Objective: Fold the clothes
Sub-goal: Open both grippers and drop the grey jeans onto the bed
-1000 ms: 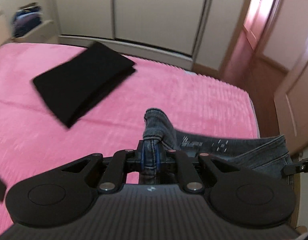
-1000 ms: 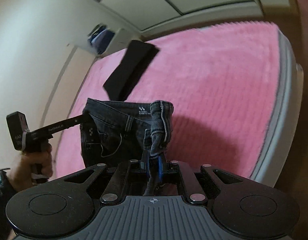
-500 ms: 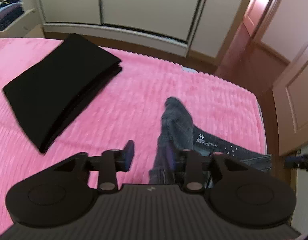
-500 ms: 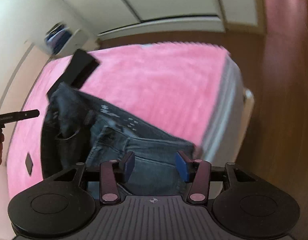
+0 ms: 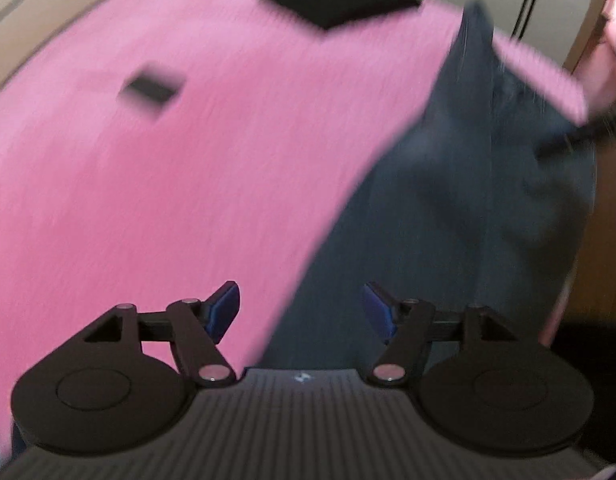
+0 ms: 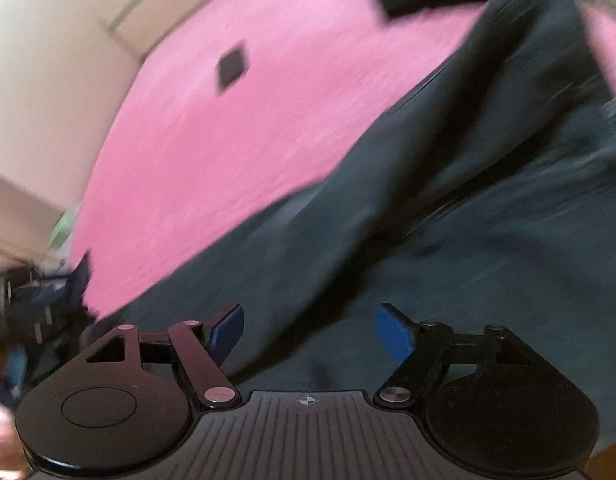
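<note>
Left wrist view, blurred: left gripper [image 5: 300,308] jaws have just been opening, now wide, nothing pinched; the jeans [image 5: 467,208] edge lies under the gap, not gripped. Right wrist view, also blurred: right gripper [image 6: 308,332] jaws have just been opening too, now spread wide and empty above the denim. Jeans lie loose on the pink bed [image 5: 168,160], spread along its right side, rumpled, running up toward the far corner. Whether any part hangs off the edge, can't tell. One folded black garment [image 5: 339,0] sits at the far end of the bed, well apart from the grippers, looks finished. Small dark square [image 5: 152,88] lies alone on the pink cover, can't tell what it is. Progress, judged: one piece done, jeans laid out but no fold visible yet. Left: smooth them, fold legs together, fold down, stack.
</note>
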`<state>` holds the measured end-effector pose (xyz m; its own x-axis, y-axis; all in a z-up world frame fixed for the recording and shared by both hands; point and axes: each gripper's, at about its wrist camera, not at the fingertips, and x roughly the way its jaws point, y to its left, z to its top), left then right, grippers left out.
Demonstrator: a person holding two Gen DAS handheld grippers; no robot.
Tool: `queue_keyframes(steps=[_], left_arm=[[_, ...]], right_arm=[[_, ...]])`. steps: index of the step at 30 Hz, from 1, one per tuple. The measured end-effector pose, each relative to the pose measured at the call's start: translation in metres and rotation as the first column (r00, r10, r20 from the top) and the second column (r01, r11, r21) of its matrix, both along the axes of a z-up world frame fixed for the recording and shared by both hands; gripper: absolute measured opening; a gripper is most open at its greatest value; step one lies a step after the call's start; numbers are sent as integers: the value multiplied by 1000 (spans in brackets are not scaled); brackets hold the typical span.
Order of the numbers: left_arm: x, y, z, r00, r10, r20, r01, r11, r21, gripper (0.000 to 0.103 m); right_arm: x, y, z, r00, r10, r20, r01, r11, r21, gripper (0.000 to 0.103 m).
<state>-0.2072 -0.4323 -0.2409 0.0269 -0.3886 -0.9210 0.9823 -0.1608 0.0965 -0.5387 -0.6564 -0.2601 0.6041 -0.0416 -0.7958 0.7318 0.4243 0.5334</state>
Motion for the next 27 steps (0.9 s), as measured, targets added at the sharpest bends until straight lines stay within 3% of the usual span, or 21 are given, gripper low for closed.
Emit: queue_keyframes(steps=[4,7,10,13,18,21,23,25,27], left_arm=[[8,91,-21,1000,12,-6,-12,999,43,69],[-2,122,-33,1000,-20,-16,20,999,37,74],[-13,137,-44,1000,-23,-21,23,1000,3,74],[-13,137,-46,999,37,16,-36,998,-56,74],[-3,134,-30,985,156,74,-143,977,-157,78],[7,132,-20,973,222,61,-207,959,-195,78],[6,134,-16,973,227,48,-213,955,-204,78],[-2,136,-14,979,200,44,-187,961,-205,78],[-7,141,-18,977,209,31,-200,962,-188,78]], right_arm=[[58,34,-36,998,62,-15,-59,991,118,76],[86,48,-42,1000,24,-3,-23,986,165,76],[106,46,-15,996,-31,79,19,989,146,76],[128,29,20,976,-73,206,50,992,115,76],[181,-17,63,936,-34,350,43,999,-19,76],[213,-38,75,949,44,313,-11,994,-104,76],[220,-29,80,953,147,266,-98,977,-191,76],[219,1,79,935,322,149,-269,917,-296,76],[219,30,78,880,475,15,-435,818,-376,78]])
